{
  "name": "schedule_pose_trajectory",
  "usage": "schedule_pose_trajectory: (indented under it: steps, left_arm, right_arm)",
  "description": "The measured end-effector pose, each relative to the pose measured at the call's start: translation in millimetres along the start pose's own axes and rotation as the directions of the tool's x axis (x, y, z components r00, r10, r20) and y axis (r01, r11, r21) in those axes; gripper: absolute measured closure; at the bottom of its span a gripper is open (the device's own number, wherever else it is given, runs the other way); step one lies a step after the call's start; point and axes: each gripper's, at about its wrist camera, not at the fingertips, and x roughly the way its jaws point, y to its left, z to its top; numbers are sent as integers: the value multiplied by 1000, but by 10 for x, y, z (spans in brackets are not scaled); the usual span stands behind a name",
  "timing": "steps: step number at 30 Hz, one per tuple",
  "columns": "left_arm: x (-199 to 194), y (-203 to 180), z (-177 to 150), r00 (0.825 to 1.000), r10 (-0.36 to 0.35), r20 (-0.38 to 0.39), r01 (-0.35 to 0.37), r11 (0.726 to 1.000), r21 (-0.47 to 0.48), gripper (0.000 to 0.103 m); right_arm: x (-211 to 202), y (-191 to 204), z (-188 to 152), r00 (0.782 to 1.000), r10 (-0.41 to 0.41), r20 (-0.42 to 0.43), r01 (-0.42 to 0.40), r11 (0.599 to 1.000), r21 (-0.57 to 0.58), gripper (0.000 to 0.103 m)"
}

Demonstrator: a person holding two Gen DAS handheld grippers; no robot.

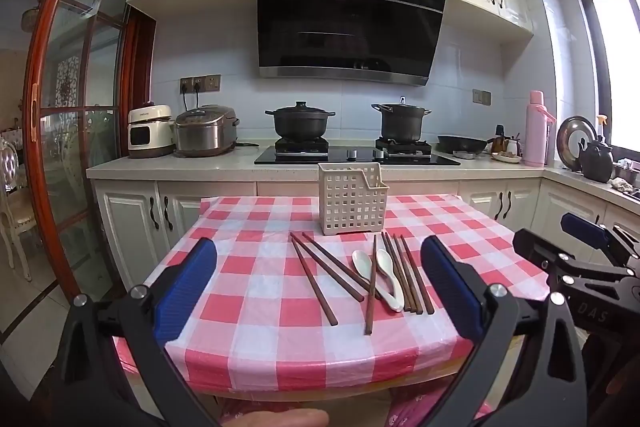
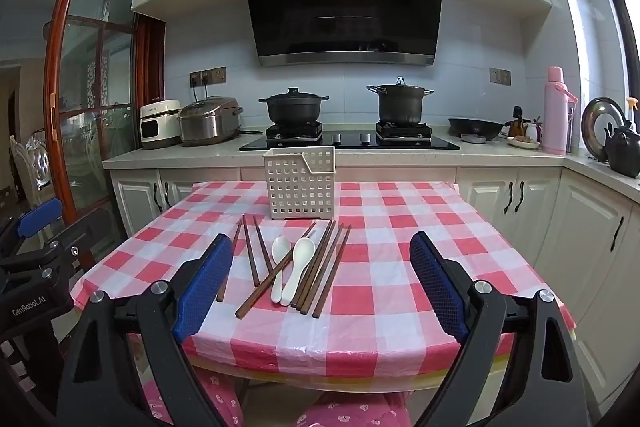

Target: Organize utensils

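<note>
Several brown wooden chopsticks (image 1: 326, 271) (image 2: 320, 267) and two white ceramic spoons (image 1: 362, 263) (image 2: 298, 263) lie loose on the red-and-white checked tablecloth (image 1: 248, 291) (image 2: 384, 267). Behind them stands an upright white lattice utensil basket (image 1: 352, 201) (image 2: 299, 183), with nothing showing above its rim. My left gripper (image 1: 320, 255) hovers open above the table's near edge, short of the utensils, nothing between its blue pads. My right gripper (image 2: 322, 251) is likewise open and bare, held near the front edge. Each gripper appears at the side of the other's view.
Behind the table runs a kitchen counter (image 1: 248, 163) with a rice cooker (image 1: 206, 131), two black pots (image 1: 300, 125) on a hob, a pan and a pink flask (image 1: 536, 129). A glass door (image 1: 76, 131) stands left. Pink patterned fabric (image 2: 224, 399) shows below the table edge.
</note>
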Motion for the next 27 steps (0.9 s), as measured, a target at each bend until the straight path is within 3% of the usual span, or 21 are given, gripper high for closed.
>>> schedule_pose_trajectory:
  steps: [27]
  left_arm:
    - [-4, -18, -17, 1000, 0, 5, 0, 1000, 13, 4]
  right_arm:
    - [-21, -7, -12, 1000, 8, 1, -8, 1000, 14, 18]
